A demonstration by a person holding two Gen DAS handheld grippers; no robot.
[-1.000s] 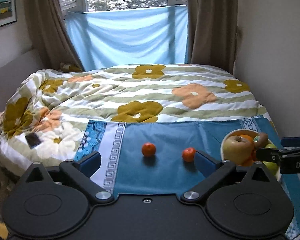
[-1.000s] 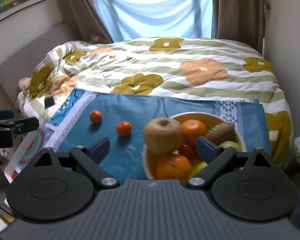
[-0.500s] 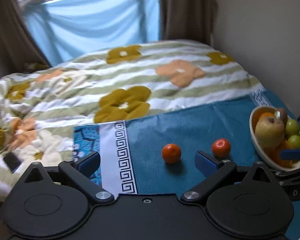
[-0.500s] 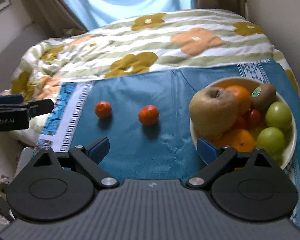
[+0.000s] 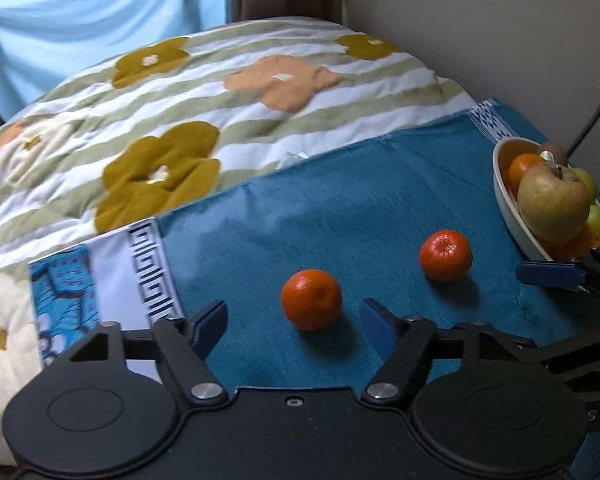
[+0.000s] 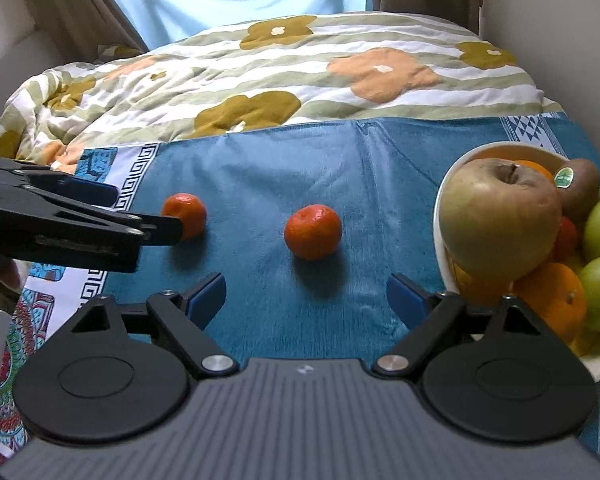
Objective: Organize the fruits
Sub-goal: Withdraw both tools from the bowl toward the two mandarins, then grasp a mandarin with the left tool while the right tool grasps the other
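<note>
- My left gripper is just short of the left tangerine, jaws closing, nothing pressed between the pads yet; the fruit sits ahead of the tips on the blue cloth.
- Risk one: the jaws narrow before I'm around the fruit. Then the tips meet the near face of the tangerine and shove it away across the cloth.
- My right gripper is spread wide and empty, lined up on the right tangerine, which lies loose on the cloth between the other fruit and the bowl.
- Risk two: both fruits are round and the cloth lies over soft bedding. A glancing touch could set either one rolling, maybe off the near edge.
- Risk three: the bowl is heaped, with a big apple on top leaning over the rim nearest me. My right finger is just beside that rim; a bump there could tip the apple out.
- Risk four: the two grippers work close together. In the left view the right one's tip is near the bowl, so a careless sweep could make them clash.
</note>
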